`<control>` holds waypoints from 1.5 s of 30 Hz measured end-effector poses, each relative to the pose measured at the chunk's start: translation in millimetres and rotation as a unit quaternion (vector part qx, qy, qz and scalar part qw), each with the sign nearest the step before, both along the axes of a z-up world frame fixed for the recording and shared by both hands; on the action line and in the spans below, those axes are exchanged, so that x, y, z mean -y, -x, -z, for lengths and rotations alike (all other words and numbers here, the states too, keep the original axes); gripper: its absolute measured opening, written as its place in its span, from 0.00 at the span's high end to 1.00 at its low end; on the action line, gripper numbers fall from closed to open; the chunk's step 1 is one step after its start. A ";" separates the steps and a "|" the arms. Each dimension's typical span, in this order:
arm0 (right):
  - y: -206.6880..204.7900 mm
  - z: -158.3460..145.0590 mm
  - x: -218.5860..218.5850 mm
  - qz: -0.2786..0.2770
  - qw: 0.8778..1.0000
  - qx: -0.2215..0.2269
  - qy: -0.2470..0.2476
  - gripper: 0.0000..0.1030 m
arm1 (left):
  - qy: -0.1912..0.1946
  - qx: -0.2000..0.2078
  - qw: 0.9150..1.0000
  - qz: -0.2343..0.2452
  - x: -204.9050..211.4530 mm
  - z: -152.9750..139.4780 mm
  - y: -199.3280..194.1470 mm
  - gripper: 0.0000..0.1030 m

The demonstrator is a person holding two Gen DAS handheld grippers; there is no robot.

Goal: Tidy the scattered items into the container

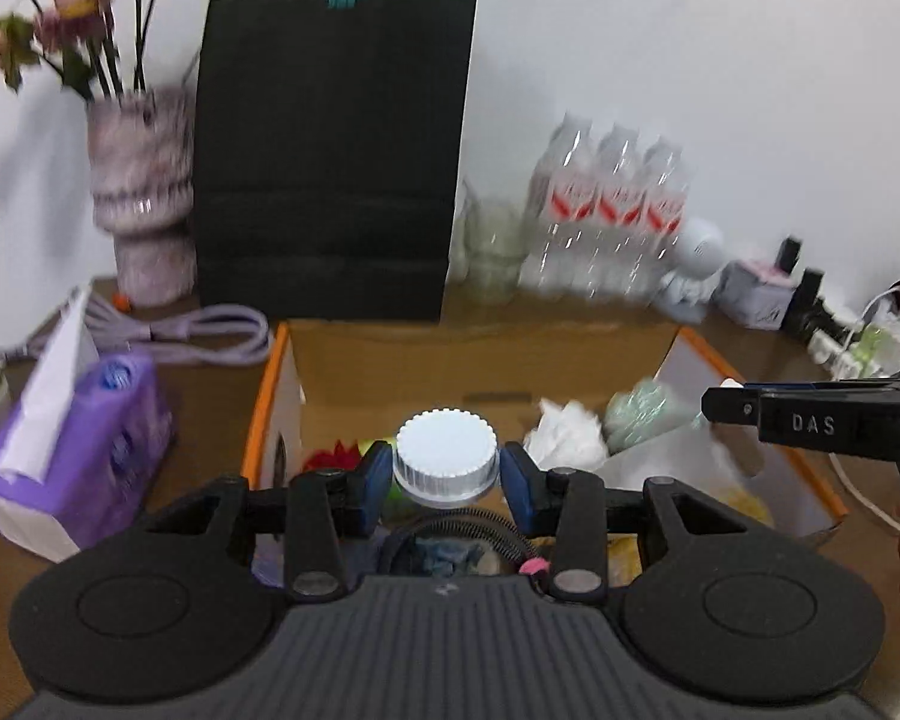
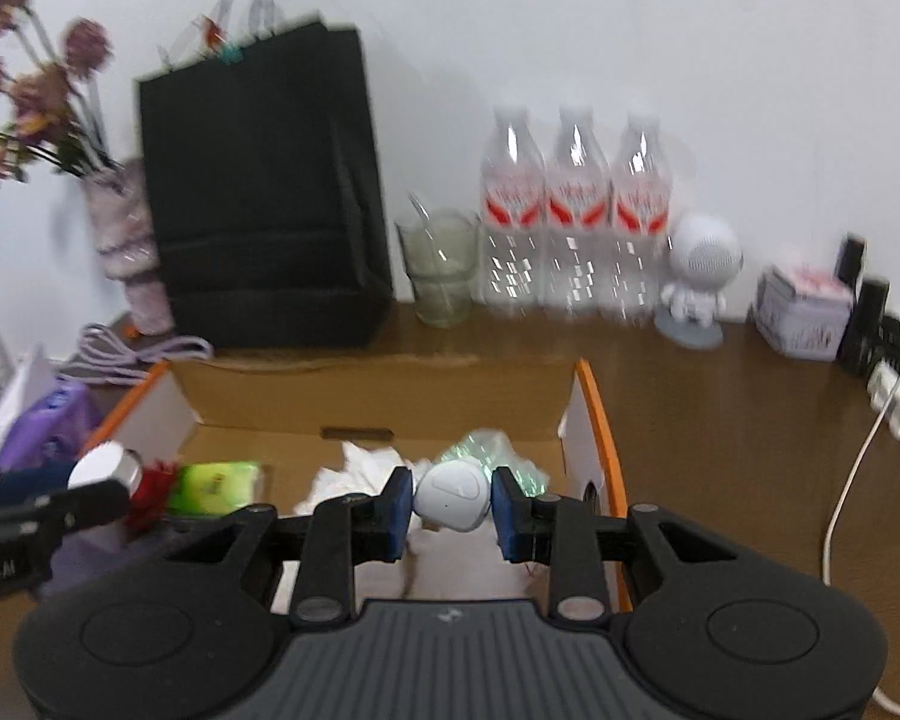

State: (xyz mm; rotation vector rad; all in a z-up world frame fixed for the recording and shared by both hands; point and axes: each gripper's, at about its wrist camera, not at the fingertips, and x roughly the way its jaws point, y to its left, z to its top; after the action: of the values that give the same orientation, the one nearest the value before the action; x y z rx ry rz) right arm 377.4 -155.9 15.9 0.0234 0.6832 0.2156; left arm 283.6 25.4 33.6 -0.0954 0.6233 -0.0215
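The cardboard box (image 2: 378, 402), open-topped with orange-edged flaps, lies directly below and ahead of both claws; crumpled white paper (image 2: 354, 474) and a green packet (image 2: 216, 483) already lie inside. The left gripper (image 1: 447, 474) is clamped on a white ribbed-cap jar (image 1: 446, 450), held over the box's left half. The right gripper (image 2: 452, 507) is narrow, pads pressing a small white rounded case (image 2: 452, 498), over the right half.

Recommendation: bring each item low over bare box floor before letting go, clear of the flaps and of each other.

Pose: both claws point forward and downward, side by side, the left just beside the right.
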 end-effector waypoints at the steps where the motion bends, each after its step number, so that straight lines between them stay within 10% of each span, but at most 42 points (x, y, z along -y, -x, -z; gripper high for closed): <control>1: -3.4 6.1 1.2 0.003 1.000 -0.010 -0.010 0.74 | 0.000 -0.005 1.000 0.000 0.3 5.2 -1.9 0.60; 4: -6.0 20.0 6.9 0.014 0.999 -0.027 -0.043 0.72 | 0.002 -0.008 1.000 0.000 -3.2 15.9 -1.2 0.53; 6: -4.7 22.0 10.1 0.017 0.998 -0.026 -0.052 0.49 | 0.008 -0.009 1.000 -0.001 -6.7 17.6 -1.2 0.04; 8: -2.4 19.3 13.8 0.022 0.998 -0.017 -0.059 0.00 | 0.008 -0.004 1.000 -0.009 -8.1 15.3 0.5 0.00; 32: 73.6 -7.2 3.4 -0.053 0.997 0.045 -0.036 0.00 | 0.005 0.044 0.999 0.001 -8.4 -7.5 55.5 0.00; 45: 174.5 51.8 19.0 -0.061 0.996 0.058 0.025 0.00 | -0.009 0.053 0.998 -0.009 -32.7 43.1 164.9 0.00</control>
State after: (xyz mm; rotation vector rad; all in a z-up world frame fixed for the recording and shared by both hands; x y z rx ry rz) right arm 202.9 -174.9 -35.9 -0.0775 0.5746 0.3146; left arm 118.7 58.1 -9.4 -0.0820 0.5160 -0.0035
